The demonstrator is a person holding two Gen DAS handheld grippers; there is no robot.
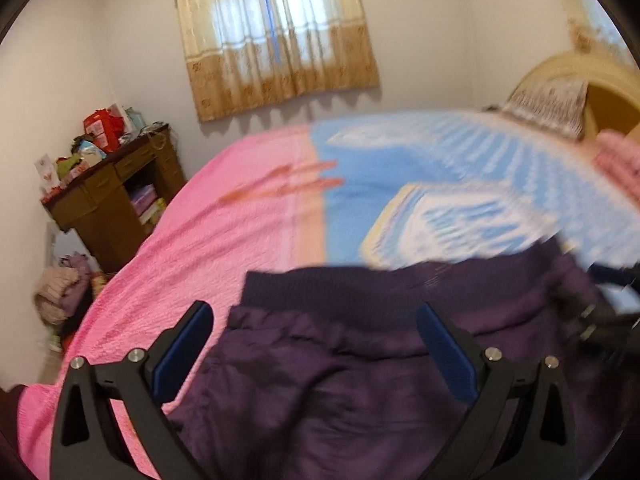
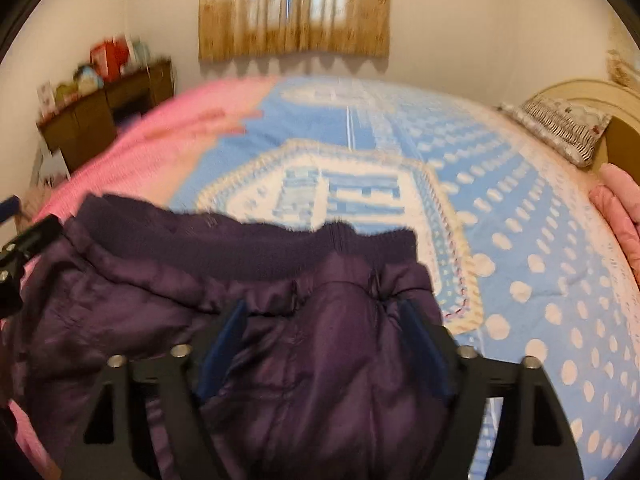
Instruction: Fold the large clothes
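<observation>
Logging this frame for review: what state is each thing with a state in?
Purple jacket: lying rumpled on the bed, ribbed hem away from the cameras.
Left gripper: open, gripping nothing.
Right gripper: open over the jacket.
Curtain: drawn shut.
Bed cover: spread flat.

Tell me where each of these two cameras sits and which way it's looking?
Left wrist: rides the left gripper, looking along its open fingers over the purple jacket toward the curtained window; the other gripper shows at right.
Right wrist: rides the right gripper, fingers spread over the jacket, facing the blue bedspread.
Shared: jacket, bed, window, wooden desk, pillow.
</observation>
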